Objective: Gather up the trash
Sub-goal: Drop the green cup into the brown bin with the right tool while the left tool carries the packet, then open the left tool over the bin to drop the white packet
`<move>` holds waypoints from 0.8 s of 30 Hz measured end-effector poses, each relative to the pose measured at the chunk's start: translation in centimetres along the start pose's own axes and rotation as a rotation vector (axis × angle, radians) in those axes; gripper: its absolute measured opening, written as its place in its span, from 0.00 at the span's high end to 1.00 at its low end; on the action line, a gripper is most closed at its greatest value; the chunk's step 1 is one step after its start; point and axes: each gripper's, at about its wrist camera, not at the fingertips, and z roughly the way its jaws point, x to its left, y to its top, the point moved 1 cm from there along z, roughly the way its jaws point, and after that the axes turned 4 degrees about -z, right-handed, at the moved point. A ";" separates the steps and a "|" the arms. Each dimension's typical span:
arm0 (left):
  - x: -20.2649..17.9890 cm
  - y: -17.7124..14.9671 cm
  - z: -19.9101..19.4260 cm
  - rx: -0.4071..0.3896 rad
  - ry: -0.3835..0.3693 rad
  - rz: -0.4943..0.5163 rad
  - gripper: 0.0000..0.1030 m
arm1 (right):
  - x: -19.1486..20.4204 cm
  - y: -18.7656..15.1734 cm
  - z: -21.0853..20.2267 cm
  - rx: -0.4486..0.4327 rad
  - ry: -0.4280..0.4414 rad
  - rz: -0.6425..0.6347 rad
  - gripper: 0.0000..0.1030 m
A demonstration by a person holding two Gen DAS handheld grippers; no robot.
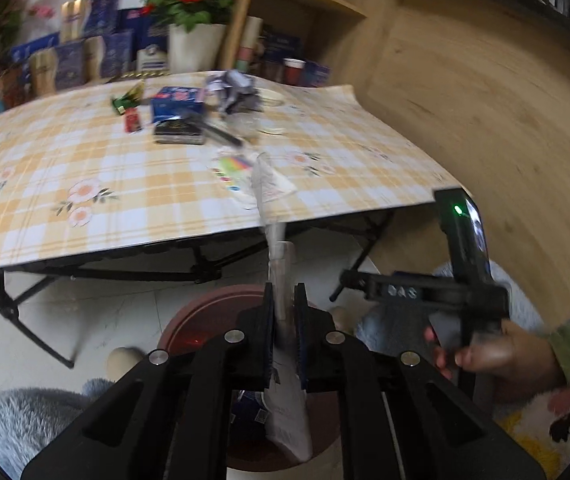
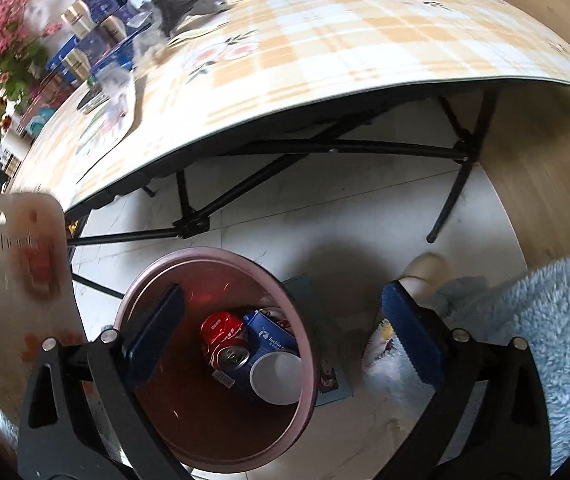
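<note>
White and thin, a flat card package (image 1: pixel 281 280) stands edge-on between the pads of the left gripper (image 1: pixel 284 308), which pinches it just above the trash bin (image 2: pixel 305 340). From the right wrist view the same package shows its face at the left edge, printed with the partly readable words "Brown head" and a blurred red item under clear plastic.

The bin is round, reddish-brown inside with a pale pink rim, and stands on the white tiled floor (image 2: pixel 325 220) beside the folding table (image 2: pixel 325 40). In it lie a crushed red can (image 2: pixel 225 340), a blue carton (image 2: pixel 271 334) lettered "luckin", and a white paper cup (image 2: pixel 277 376) lying mouth-up.

The right gripper (image 2: pixel 285 332) hangs over the bin with its blue-padded fingers spread wide and holding nothing.

On the table's yellow checked cloth more litter lies: a blue box (image 1: pixel 179 102), a dark flat pack (image 1: pixel 179 132), crumpled silver wrapping (image 1: pixel 237 92) and a green wrapper (image 1: pixel 129 98).
</note>
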 end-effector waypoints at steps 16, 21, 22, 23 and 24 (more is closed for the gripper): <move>4.2 -1.8 7.5 0.336 0.031 -0.178 0.91 | -2.2 0.0 -0.6 -0.016 -0.036 0.090 0.06; 5.6 -2.3 8.7 0.400 0.073 -0.227 0.91 | -2.4 -0.1 -0.7 -0.016 -0.040 0.096 0.06; 5.6 -2.4 8.6 0.401 0.070 -0.225 0.91 | -2.4 -0.1 -0.7 -0.016 -0.040 0.096 0.06; 5.5 -2.3 8.5 0.395 0.063 -0.223 0.90 | -2.3 -0.1 -0.7 -0.016 -0.041 0.095 0.06; 5.5 -2.1 8.3 0.384 0.053 -0.222 0.88 | -2.4 -0.1 -0.7 -0.015 -0.040 0.094 0.06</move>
